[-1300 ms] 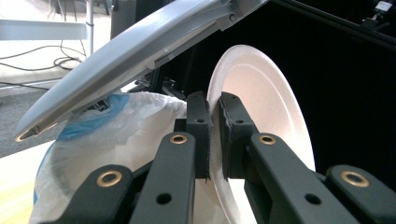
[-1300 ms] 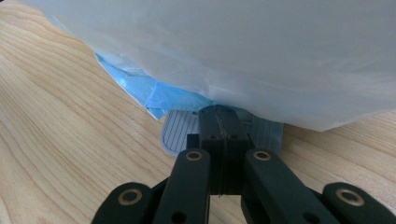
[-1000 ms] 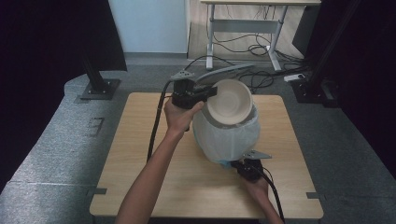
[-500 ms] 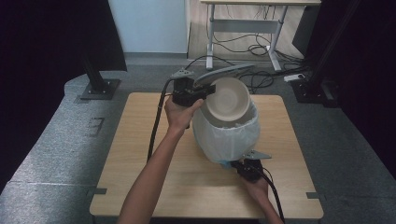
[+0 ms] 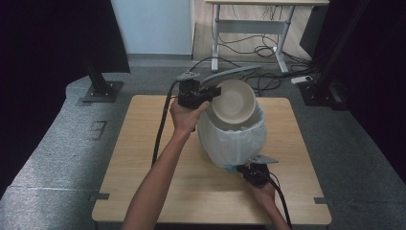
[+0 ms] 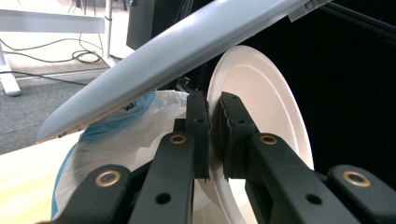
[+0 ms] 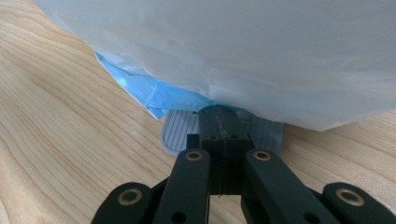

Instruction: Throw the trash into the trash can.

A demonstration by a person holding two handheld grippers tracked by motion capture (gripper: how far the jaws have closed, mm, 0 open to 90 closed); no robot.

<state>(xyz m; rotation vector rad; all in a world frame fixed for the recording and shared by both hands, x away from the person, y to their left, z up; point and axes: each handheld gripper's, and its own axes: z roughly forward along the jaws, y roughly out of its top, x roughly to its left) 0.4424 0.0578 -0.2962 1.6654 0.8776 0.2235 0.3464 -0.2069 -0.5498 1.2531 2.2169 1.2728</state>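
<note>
A white paper bowl [image 5: 234, 100] [image 6: 266, 102] hangs tilted on edge over the mouth of a bin lined with a white bag [image 5: 234, 139]. My left gripper [image 5: 210, 93] [image 6: 215, 135] is shut on the bowl's rim, one pad on each side. The bin's pale lid [image 5: 232, 74] [image 6: 177, 51] stands raised above the bowl. My right gripper [image 5: 249, 168] [image 7: 219, 126] is shut, with its tips resting on the grey ribbed pedal [image 7: 180, 128] at the bin's foot and nothing between the jaws.
The bin stands on a wooden table [image 5: 143, 158] [image 7: 56, 116]. A blue bag edge [image 7: 159, 93] sticks out under the white liner [image 7: 233, 56]. A black cable [image 5: 160, 134] trails from the left gripper across the table. A desk and stands sit beyond the far edge.
</note>
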